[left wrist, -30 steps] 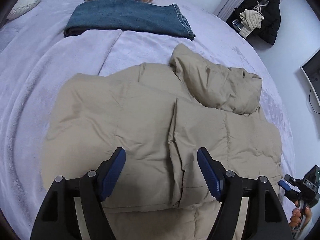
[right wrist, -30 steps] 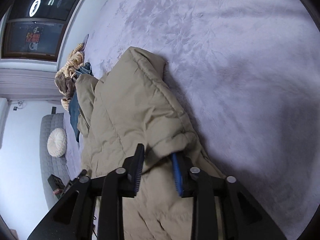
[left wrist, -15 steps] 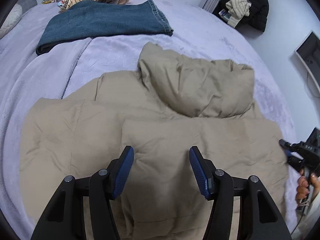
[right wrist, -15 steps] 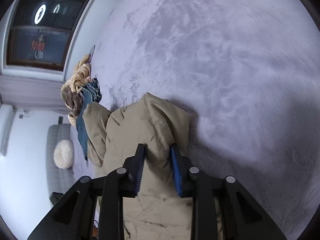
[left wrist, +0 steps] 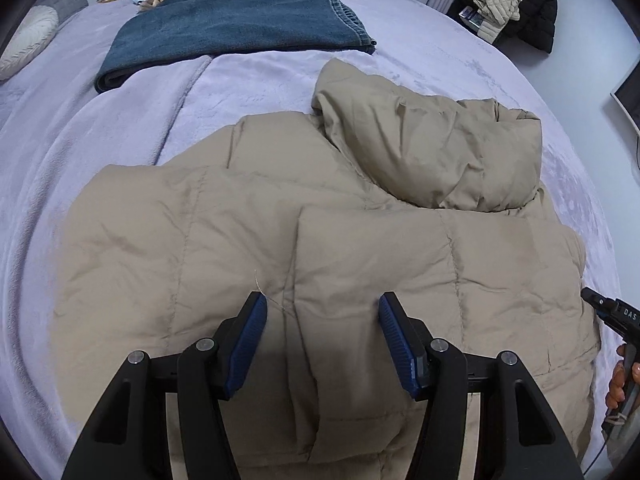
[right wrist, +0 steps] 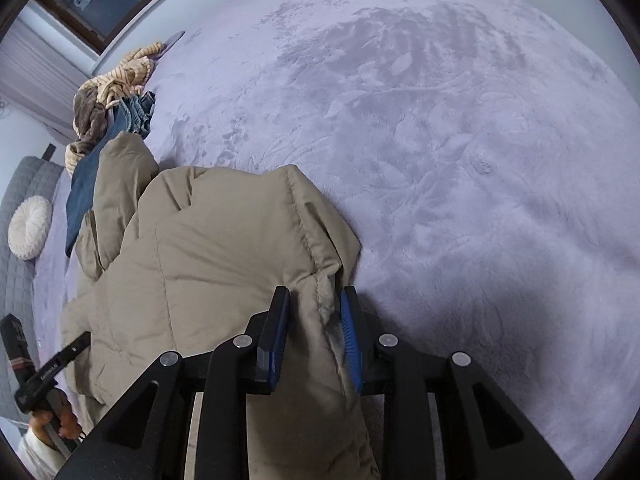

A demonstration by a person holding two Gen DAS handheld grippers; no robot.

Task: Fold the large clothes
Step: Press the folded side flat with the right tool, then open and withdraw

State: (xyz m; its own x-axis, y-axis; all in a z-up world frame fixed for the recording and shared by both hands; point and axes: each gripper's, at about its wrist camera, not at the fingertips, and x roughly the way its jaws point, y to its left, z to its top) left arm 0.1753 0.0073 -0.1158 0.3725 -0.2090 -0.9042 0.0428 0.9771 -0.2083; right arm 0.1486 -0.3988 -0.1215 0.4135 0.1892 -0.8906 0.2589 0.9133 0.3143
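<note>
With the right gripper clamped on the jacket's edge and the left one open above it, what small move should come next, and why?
Probably lower the open left gripper to pin the beige puffer jacket along its middle. The right gripper is shut on a side edge with that side already laid across the body, so pinning should hold the fold when it lets go.

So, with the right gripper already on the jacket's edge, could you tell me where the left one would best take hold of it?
I would take the jacket at its free left edge, coming in low from the bedspread side. There it lies flat and thin. The left gripper hangs open over the puffy middle, with no rim to pinch. The right gripper clamps the opposite seamed edge, so the two grips would balance.
</note>
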